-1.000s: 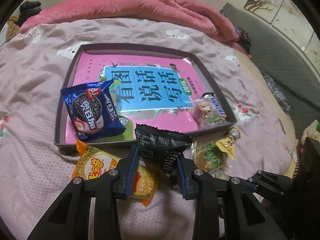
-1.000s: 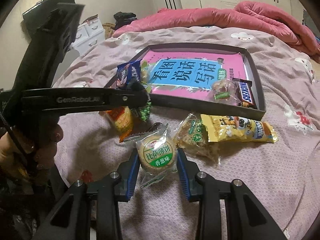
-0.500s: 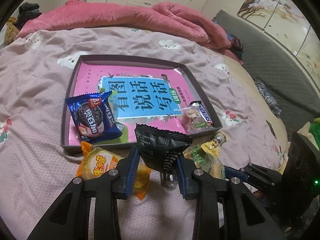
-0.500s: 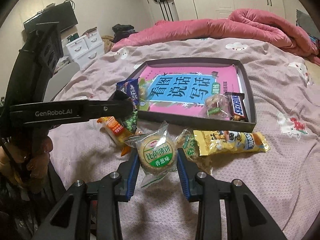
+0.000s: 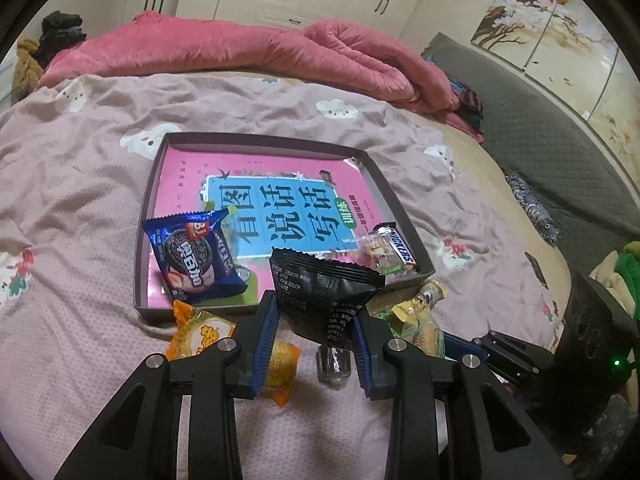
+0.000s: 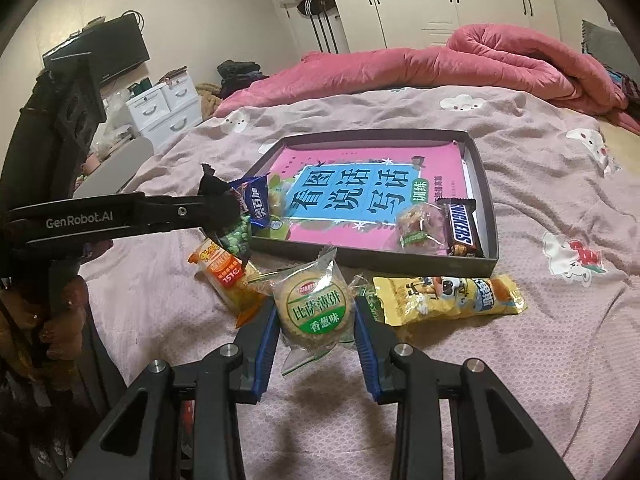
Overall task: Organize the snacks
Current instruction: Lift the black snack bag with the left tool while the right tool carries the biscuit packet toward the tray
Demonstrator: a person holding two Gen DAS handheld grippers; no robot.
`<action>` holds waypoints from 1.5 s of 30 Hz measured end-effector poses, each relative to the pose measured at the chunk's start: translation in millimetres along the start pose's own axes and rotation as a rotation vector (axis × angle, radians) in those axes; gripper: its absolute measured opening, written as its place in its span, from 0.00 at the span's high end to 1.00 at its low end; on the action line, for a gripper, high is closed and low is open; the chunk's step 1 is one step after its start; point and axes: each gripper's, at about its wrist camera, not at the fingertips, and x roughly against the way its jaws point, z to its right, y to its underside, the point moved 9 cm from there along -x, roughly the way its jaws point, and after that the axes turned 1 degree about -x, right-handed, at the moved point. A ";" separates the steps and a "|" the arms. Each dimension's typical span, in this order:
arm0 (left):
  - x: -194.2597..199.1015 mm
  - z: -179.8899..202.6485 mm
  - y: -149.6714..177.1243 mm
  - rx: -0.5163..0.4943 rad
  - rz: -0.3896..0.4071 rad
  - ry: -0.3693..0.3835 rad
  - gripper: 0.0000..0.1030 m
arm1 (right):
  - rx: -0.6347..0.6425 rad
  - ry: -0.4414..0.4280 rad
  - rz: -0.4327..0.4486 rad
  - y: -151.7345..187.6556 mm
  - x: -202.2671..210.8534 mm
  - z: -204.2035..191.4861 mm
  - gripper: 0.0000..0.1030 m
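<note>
The left hand-held gripper (image 5: 315,334) pinches a black snack packet (image 5: 324,296); the right hand-held gripper (image 6: 316,330) clamps a round scallion biscuit pack (image 6: 314,306). The tray (image 6: 372,258) lies just ahead: carry each over its near wall before releasing, clear of the Snickers bar (image 6: 460,226).

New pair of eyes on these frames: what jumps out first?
Each hand-held gripper is shut on a snack: the left hand-held gripper holds a black packet, the right hand-held gripper a round green-labelled biscuit. Behind them on the bed sits a dark tray with a bright pink and blue book inside, a chocolate bar in its near right corner.
</note>
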 end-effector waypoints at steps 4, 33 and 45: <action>2.4 1.8 -3.0 -0.002 0.007 0.003 0.65 | -0.005 0.004 0.015 -4.6 3.1 1.6 0.64; 2.9 -5.6 -29.3 0.022 0.035 -0.022 0.65 | -0.040 0.074 0.133 -58.5 17.7 21.0 0.64; -15.4 -9.8 -41.3 0.032 0.029 -0.029 0.65 | -0.054 0.102 0.134 -69.7 8.7 28.6 0.64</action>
